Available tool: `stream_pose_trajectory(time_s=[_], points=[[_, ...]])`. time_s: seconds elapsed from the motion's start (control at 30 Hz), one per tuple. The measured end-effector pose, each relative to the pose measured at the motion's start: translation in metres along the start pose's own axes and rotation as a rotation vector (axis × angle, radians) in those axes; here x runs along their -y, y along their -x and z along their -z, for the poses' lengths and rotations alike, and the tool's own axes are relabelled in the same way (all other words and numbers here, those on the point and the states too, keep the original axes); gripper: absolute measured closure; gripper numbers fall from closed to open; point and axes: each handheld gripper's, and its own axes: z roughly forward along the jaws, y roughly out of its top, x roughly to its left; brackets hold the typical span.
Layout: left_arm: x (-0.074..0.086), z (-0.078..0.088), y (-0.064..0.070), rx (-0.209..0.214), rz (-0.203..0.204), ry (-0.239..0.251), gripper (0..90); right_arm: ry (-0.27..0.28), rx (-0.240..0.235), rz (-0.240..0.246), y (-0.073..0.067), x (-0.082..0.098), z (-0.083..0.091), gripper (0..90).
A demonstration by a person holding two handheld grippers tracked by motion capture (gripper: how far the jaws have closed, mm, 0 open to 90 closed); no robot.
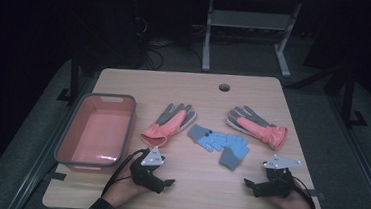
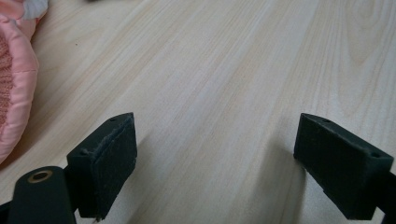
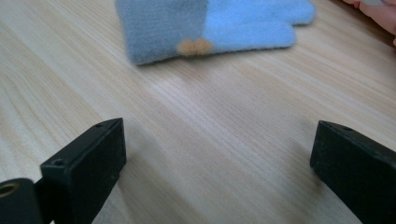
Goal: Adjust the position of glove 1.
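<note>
Two pink-and-grey gloves lie on the wooden table [image 1: 201, 191], one left of centre [image 1: 169, 123] and one at the right [image 1: 258, 126]. Between them lie two blue gloves [image 1: 206, 136] [image 1: 235, 151], touching each other. My left gripper [image 1: 169, 182] rests near the front edge, jaws pointing right and open over bare wood [image 2: 215, 158]; the pink glove's cuff [image 2: 14, 84] is at that view's left edge. My right gripper [image 1: 247, 183] rests at the front right, jaws pointing left and open [image 3: 217, 163], empty, with a blue glove [image 3: 210, 25] a short way ahead of them.
A pink bin with a grey rim [image 1: 63, 140] stands empty at the table's left side. A round cable hole [image 1: 224, 87] sits near the far edge. Bare wood stretches between the two grippers along the front. White desk legs [image 1: 207, 41] stand beyond the table.
</note>
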Motion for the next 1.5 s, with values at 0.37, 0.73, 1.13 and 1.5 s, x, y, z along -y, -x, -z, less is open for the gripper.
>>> stream_pose_trajectory(time_s=[0.37, 0.73, 1.13, 1.5], points=[[-0.001, -0.001, 0.000, -0.002, 0.004, -0.001, 12.7, -0.023, 0.007, -0.005, 0.002, -0.001, 0.003, 7.2], [-0.001, -0.001, -0.001, -0.005, -0.005, -0.002, 12.7, 0.007, 0.024, -0.015, -0.004, -0.020, 0.019, 61.0], [-0.002, -0.002, -0.001, -0.007, -0.004, -0.002, 12.7, 0.035, -0.044, 0.011, -0.011, -0.043, 0.013, 90.0], [-0.002, -0.002, -0.001, -0.004, -0.001, 0.000, 12.7, 0.043, -0.073, 0.045, -0.014, -0.066, -0.001, 90.0]])
